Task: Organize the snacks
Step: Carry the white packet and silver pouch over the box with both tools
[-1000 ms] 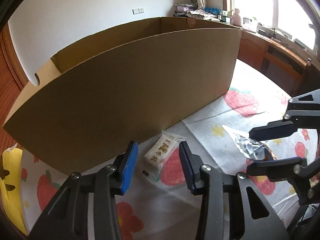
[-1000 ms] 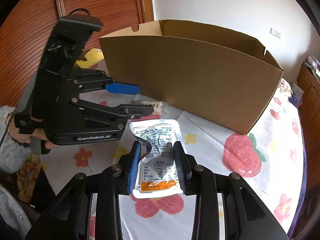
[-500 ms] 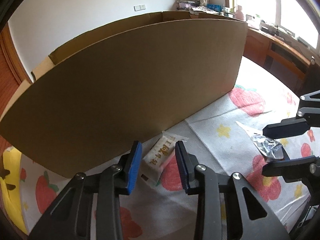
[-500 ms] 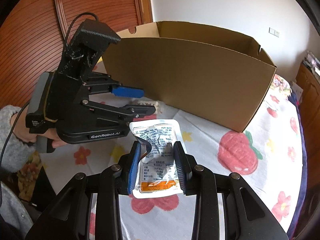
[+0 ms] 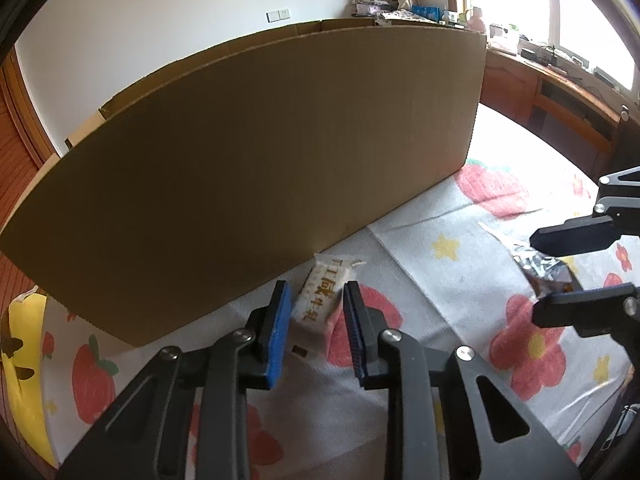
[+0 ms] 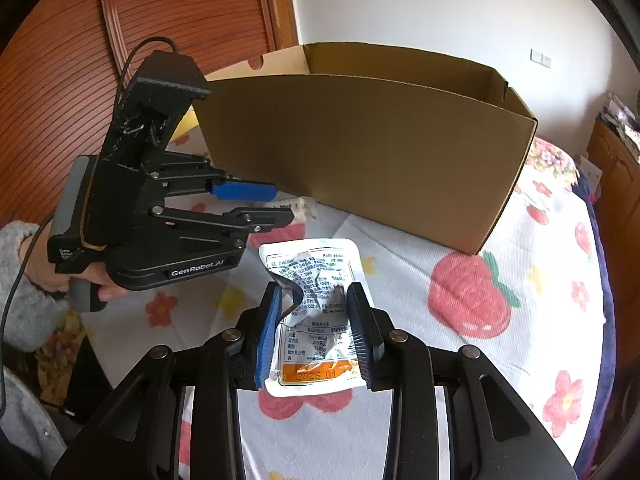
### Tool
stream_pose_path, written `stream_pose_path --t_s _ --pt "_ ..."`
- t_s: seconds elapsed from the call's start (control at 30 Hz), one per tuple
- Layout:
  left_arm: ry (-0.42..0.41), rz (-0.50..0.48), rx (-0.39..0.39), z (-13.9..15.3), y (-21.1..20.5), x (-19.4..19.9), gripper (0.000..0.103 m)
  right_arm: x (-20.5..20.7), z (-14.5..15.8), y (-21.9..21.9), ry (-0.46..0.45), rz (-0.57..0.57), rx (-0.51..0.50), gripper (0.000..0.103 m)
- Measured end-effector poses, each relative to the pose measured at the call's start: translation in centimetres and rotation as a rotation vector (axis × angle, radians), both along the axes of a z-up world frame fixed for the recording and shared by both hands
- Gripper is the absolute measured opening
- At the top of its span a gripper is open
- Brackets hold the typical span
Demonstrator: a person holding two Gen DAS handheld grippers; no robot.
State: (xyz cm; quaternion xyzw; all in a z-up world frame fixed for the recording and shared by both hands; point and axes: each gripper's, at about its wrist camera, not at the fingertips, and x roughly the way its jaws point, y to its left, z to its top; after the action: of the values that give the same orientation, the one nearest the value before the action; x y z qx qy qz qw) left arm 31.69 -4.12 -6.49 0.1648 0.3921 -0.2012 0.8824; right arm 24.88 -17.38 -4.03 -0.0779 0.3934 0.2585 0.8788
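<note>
Pinching a crinkled foil snack pouch (image 6: 316, 312), the right hand-held gripper (image 6: 316, 330) waits while the left hand-held gripper (image 5: 316, 334) is closing around a white snack packet (image 5: 322, 298) beside the cardboard box (image 6: 360, 152); neither is boxed yet.

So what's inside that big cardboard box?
Only the cardboard box's bare inner walls show near its rim. Its tall front wall hides the floor, so any snacks inside cannot be seen.

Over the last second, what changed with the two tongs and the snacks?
The left tongs have narrowed around the white snack bar by the cardboard box and are closing; no firm grip shows yet. The right tongs stay clamped on the silver pouch. Box and bar haven't moved.
</note>
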Motion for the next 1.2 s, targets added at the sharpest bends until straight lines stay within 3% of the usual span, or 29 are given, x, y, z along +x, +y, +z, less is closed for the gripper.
stream_pose_path --t_s 0.17,0.5,1.2 --pt "0.007 -0.001 0.013 -0.2 -0.5 0.2 0.030 0.1 0.1 0.0 -0.001 -0.003 0.001 0.032" --pt "-0.013 0.017 -0.024 0.9 -0.4 -1.4 0.022 -0.6 1.0 -0.5 -0.018 -0.019 0.004 0.032" --pt "-0.214 0.022 -0.138 11.1 1.2 -6.1 0.022 -3.8 7.8 -0.4 -0.156 -0.040 0.004 0.032"
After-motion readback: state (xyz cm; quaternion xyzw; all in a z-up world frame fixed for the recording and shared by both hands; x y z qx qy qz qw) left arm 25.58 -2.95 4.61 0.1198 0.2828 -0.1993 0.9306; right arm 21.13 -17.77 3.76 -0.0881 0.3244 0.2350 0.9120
